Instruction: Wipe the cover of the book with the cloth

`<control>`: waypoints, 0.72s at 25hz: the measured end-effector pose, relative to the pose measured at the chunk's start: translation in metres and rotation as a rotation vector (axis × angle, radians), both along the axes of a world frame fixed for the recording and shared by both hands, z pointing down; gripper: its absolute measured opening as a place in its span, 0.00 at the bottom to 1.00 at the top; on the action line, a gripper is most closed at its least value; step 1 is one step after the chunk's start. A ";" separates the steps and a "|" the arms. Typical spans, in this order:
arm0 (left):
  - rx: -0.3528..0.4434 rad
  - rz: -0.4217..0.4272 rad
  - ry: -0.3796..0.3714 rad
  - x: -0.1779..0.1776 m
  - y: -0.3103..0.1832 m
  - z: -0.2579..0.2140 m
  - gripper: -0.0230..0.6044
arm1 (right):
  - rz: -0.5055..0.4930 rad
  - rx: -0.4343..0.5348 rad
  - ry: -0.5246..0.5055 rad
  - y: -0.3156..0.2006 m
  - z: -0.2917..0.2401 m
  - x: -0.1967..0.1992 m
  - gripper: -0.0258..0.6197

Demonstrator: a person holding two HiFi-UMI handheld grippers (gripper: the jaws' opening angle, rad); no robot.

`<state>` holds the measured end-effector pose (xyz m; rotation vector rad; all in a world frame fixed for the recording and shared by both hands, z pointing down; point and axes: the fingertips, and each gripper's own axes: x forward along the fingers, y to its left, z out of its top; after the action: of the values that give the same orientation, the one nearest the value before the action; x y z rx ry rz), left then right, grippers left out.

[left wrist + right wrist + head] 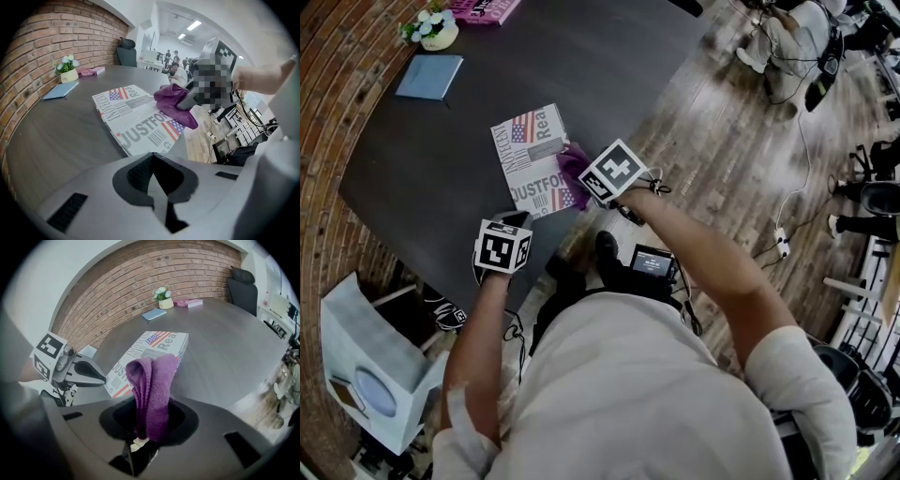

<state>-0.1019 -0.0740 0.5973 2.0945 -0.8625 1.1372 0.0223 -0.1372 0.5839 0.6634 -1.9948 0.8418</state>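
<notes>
- A dark, rounded tabletop (609,66) fills the scene, set against a brick wall (140,277), with wood flooring (741,169) along its right side.
- A person in a pale short-sleeved shirt (628,394) stands at the near edge with both arms reaching forward, a gripper in each hand.
- A white bag (370,375) sits on the floor, down to the person's left.
- The book (530,155) lies flat and closed on the tabletop near the person, close to the right-hand edge. Its cover faces up, printed with flag motifs and large lettering.
- The right gripper (598,178) is held over the book's right side, and its marker cube (612,172) is tilted toward the camera. Its jaws pinch the cloth, which stands up between them in the right gripper view.
- The left gripper (511,225) hovers just beside the book's near corner, apart from it. Its jaws are pressed together with nothing between them.
- The purple cloth (572,164), bunched and folded, meets the cover at its right edge. In the left gripper view, part of it droops past that edge.
- A blue notebook (429,77) lies flat on the far left of the tabletop, well apart from the book.
- A pink book (483,9) rests at the far edge.
- A small pot of white flowers (436,28) stands between the notebook and the pink book, next to the wall.
</notes>
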 end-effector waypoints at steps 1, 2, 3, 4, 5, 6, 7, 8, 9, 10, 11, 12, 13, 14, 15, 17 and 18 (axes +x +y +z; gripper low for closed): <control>0.002 -0.003 0.000 0.000 0.000 0.000 0.05 | -0.001 0.003 0.004 0.000 0.000 0.002 0.20; 0.003 -0.005 0.001 0.000 -0.001 0.000 0.05 | -0.002 0.005 0.009 -0.001 0.000 0.004 0.20; 0.005 -0.008 0.001 0.000 -0.001 0.000 0.05 | -0.003 0.007 0.014 -0.001 0.000 0.006 0.20; 0.007 -0.010 0.002 0.000 -0.001 0.001 0.05 | -0.004 0.010 0.021 -0.002 0.000 0.009 0.20; 0.009 -0.012 0.004 0.000 -0.001 0.001 0.05 | -0.004 0.013 0.028 -0.002 0.000 0.012 0.20; 0.010 -0.013 0.005 0.000 -0.001 0.001 0.05 | -0.004 0.017 0.036 -0.002 0.000 0.014 0.20; 0.011 -0.015 0.007 -0.001 0.000 0.001 0.05 | -0.004 0.021 0.044 -0.003 0.001 0.017 0.20; 0.012 -0.016 0.007 -0.001 0.000 0.001 0.05 | -0.003 0.026 0.053 -0.003 0.001 0.021 0.20; 0.013 -0.018 0.007 -0.001 0.000 0.001 0.05 | -0.002 0.030 0.062 -0.004 0.001 0.025 0.20; 0.013 -0.021 0.007 0.000 0.000 0.001 0.05 | 0.001 0.034 0.071 -0.004 0.000 0.029 0.20; 0.014 -0.023 0.007 0.000 0.000 0.000 0.05 | 0.004 0.039 0.080 -0.005 0.000 0.033 0.20; 0.015 -0.026 0.007 0.000 0.000 0.000 0.05 | 0.010 0.043 0.086 -0.006 -0.001 0.037 0.20; 0.015 -0.029 0.007 0.000 0.000 0.000 0.05 | 0.017 0.047 0.091 -0.007 -0.001 0.041 0.20; 0.016 -0.032 0.006 -0.001 0.000 0.000 0.05 | 0.024 0.051 0.093 -0.008 -0.002 0.044 0.20; 0.016 -0.036 0.006 -0.001 0.000 0.000 0.05 | 0.030 0.055 0.092 -0.009 -0.003 0.047 0.20; 0.018 -0.044 0.011 -0.001 0.000 -0.001 0.05 | 0.042 0.063 0.087 -0.011 -0.005 0.052 0.20; 0.020 -0.051 0.017 -0.001 0.000 -0.002 0.05 | 0.048 0.067 0.083 -0.012 -0.007 0.055 0.20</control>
<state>-0.1025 -0.0745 0.5952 2.0832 -0.9177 1.0865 0.0770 -0.1492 0.5769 0.7758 -1.9462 0.7660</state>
